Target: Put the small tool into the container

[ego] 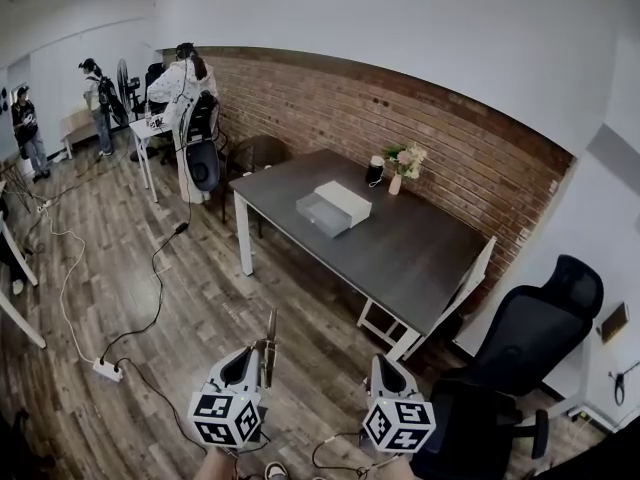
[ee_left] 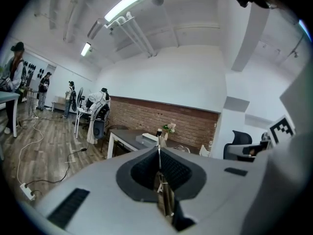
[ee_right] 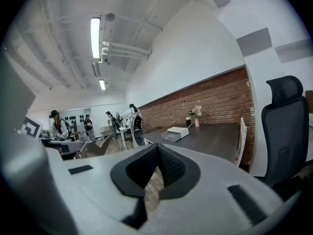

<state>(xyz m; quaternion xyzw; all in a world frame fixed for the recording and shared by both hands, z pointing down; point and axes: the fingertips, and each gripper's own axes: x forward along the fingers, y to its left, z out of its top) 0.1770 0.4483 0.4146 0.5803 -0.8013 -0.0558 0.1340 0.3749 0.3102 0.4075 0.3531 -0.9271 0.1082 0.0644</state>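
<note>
I'm pinching the small tool (ee_left: 165, 195) by its lower shaft in the left gripper (ee_left: 159, 151). It's looking thin, stiff, light and likely slippery. The right gripper (ee_right: 157, 148) is idling closed, empty.

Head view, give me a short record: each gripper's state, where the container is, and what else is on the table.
left gripper: shut on small tool, which sticks up past the jaws
right gripper: shut, empty
container: white, drawer pulled out, on dark table
also on table: cup, flower vase
task: tool not yet in container
</note>
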